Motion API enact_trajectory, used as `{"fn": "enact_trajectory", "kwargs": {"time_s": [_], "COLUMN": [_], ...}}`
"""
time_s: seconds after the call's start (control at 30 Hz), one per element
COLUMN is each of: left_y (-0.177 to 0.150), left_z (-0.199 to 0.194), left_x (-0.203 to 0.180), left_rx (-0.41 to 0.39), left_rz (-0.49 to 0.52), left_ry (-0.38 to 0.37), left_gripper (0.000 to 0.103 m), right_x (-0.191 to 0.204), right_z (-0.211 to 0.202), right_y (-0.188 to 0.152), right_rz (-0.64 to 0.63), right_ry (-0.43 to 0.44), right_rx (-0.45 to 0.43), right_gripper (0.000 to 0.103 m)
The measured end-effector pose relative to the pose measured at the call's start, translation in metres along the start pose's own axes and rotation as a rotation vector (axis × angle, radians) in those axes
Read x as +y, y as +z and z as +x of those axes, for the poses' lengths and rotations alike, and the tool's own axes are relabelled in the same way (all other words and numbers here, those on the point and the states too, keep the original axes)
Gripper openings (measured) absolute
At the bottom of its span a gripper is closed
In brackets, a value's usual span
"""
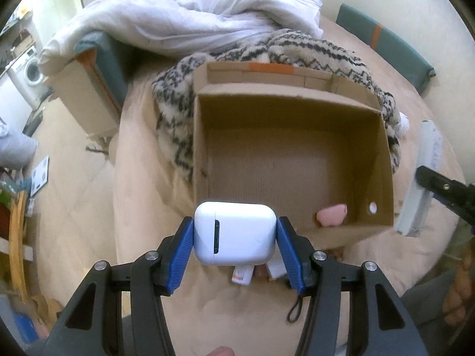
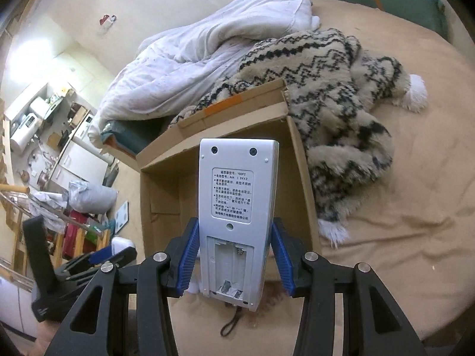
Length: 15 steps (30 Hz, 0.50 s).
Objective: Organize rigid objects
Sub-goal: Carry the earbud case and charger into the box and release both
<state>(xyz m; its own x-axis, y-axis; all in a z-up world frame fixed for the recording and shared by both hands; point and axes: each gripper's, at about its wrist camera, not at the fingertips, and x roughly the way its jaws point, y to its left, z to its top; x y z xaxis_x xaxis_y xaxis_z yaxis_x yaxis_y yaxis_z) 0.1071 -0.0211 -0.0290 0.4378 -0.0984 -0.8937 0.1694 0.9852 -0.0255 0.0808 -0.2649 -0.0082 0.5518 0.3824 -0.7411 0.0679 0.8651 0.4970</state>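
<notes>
clamped between the blue pads of the left gripper (image 1: pixel 235 234), a white earbud case (image 1: pixel 234 232) sits held by its two sides, its hinge slot facing the camera, above the near edge of the bed (image 1: pixel 142 184). just beyond it stands an open cardboard box (image 1: pixel 386 184) on the beige bed cover, its far flap folded back against a zigzag-patterned fleece blanket (image 1: pixel 175 118). inside the box, in the near right corner, lies a small pink object (image 1: pixel 332 214); the box floor around it is bare cardboard. a black cord loop (image 1: pixel 294 308) lies on the cover beneath the gripper.

the right gripper (image 2: pixel 236 256) grips a grey-white remote control (image 2: pixel 237 201) by its lower sides, back face toward the camera, with a printed label and an uncovered battery bay showing. the remote is held upright over the near wall of the same box. a rumpled white duvet (image 2: pixel 190 53) is heaped at the far side of the bed, behind the blanket. in the left wrist view the remote and one right finger show at the right edge.
</notes>
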Motion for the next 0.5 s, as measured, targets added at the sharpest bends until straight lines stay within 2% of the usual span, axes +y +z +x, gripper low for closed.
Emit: {"fn": "enact_trajectory", "kwargs": {"time_s": [0.17, 0.3, 0.5], "left_y": [0.019, 0.029, 0.019], "left_z": [0.031, 0.064, 0.094], "left_x": [-0.016, -0.021, -0.03], "left_rx": [0.013, 0.043, 0.054], "left_rz": [0.075, 0.078, 0.104], "left_ry": [0.038, 0.05, 0.056], "left_gripper": [0.052, 0.052, 0.052], "right_x": [0.004, 0.01, 0.006], "right_z": [0.037, 0.066, 0.095], "right_y": [0.011, 0.01, -0.003], "right_rz": [-0.035, -0.092, -0.123], "right_ry": [-0.023, -0.067, -0.123], "right_rx": [0.056, 0.09, 0.144], "right_gripper": [0.05, 0.05, 0.05]}}
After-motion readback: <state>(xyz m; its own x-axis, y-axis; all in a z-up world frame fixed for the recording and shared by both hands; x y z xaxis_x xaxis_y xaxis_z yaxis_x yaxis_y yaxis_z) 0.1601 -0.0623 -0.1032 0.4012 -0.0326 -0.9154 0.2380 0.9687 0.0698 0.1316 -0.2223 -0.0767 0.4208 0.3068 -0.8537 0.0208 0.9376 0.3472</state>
